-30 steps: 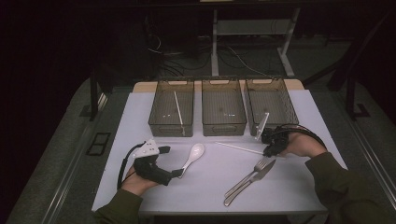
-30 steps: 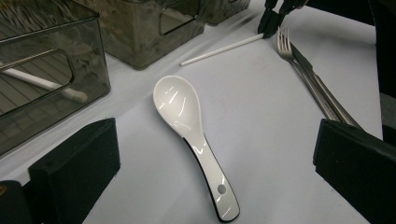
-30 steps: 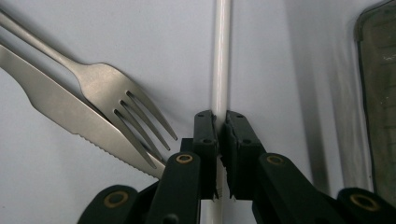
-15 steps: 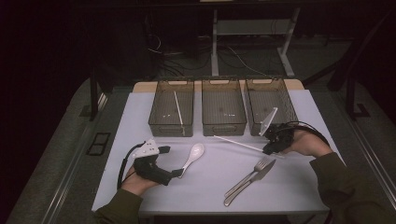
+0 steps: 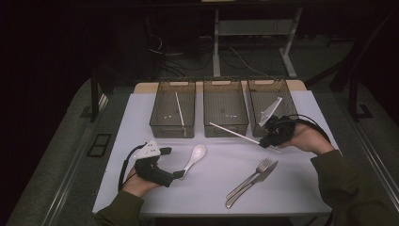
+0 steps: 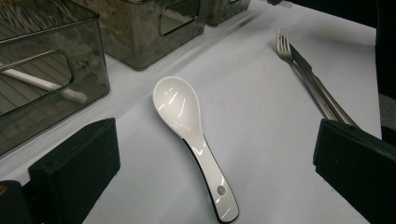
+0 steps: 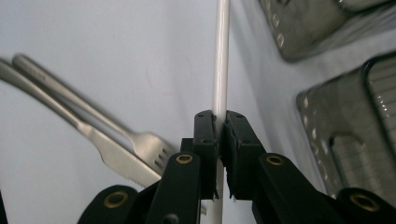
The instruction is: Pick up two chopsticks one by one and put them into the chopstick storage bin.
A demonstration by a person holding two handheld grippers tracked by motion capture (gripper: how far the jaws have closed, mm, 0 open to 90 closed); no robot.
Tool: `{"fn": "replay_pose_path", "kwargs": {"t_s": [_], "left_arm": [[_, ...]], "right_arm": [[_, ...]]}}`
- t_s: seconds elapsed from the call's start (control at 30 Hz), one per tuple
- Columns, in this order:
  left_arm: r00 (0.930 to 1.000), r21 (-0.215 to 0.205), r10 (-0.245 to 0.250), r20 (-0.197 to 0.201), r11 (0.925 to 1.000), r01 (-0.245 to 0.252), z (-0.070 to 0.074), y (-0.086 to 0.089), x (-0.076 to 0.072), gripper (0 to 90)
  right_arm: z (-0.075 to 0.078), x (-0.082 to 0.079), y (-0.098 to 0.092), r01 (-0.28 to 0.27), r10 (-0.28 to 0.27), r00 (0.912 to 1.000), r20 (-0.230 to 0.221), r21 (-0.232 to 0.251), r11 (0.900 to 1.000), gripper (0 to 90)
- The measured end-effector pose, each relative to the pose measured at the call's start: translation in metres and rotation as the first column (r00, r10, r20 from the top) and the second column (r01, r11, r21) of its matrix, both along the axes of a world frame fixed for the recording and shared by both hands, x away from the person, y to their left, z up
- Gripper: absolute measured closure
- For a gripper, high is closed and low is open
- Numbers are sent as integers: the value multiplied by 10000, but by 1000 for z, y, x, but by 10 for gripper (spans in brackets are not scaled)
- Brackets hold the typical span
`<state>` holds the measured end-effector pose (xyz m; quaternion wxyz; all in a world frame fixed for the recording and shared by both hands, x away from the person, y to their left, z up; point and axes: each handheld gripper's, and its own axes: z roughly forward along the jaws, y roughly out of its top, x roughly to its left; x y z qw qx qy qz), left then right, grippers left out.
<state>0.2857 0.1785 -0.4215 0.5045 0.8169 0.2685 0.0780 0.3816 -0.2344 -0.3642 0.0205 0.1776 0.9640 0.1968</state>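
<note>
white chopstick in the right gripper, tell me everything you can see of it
The long, thin white chopstick is a smooth, round, plain stick, plastic by its look. The right gripper has its black fingers clamped on it near one end. In the high view it slants across the front of the middle smoky clear bin.

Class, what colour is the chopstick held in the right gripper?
White; the chopstick shows best in the right gripper view.

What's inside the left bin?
The left bin holds one white chopstick, lying lengthwise on the bottom; a few pale glints beside it are too small to identify. Through the tinted wall in the left gripper view, the stick shows again; the bin's far end is cut off there.
</note>
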Motion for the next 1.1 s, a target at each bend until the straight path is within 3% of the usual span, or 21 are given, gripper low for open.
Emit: {"fn": "replay_pose_path", "kwargs": {"t_s": [0.13, 0.3, 0.6, 0.8, 1.1], "left_arm": [[10000, -44, -23, -5, 10000, 23, 0, 0, 0, 0], [10000, -90, -31, 1, 10000, 31, 0, 1, 0, 0], [10000, -94, -39, 0, 9999, 39, 1, 0, 0, 0], [10000, -108, -39, -6, 9999, 39, 1, 1, 0, 0], [10000, -205, -61, 10, 9998, 61, 1, 0, 0, 0]], "right_arm": [[14, 3, 14, 822, -811, 9965, -195, 627, 9946, 832], [23, 11, 30, 1411, -1395, 9898, -284, 653, 9878, 833], [33, 27, 65, 1823, -1810, 9831, -280, 523, 9819, 833], [46, 42, 96, 1798, -1794, 9837, -125, 844, 9801, 832], [51, 58, 134, 1850, -1849, 9827, -98, 961, 9780, 832]]}}
